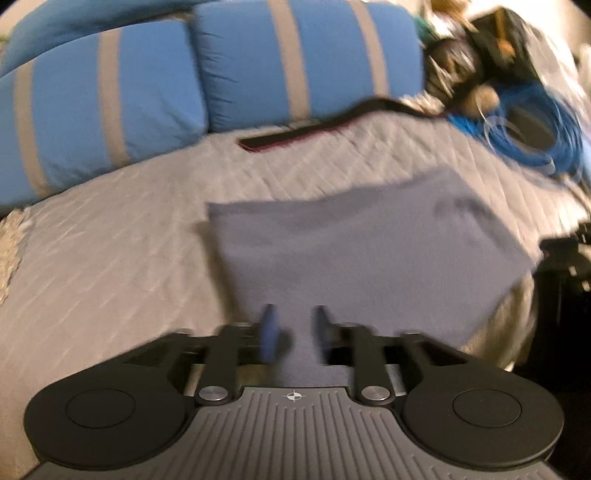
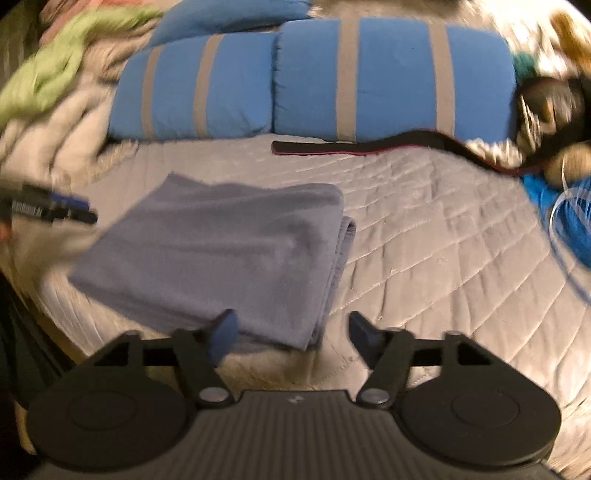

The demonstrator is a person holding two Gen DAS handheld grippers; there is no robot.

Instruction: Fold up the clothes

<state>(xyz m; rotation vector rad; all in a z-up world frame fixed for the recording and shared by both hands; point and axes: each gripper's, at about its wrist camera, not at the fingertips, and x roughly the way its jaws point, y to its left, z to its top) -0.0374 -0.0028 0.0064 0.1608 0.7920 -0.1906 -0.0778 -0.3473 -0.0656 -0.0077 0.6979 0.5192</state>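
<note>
Bed: folded cloth beyond parted fingers.

One folded grey cloth lies on one quilted bed. Two blue pillows with grey stripes lean at the head, and a third plain blue one sits behind them. One dark strap, one coil of blue cable, one green garment.
</note>
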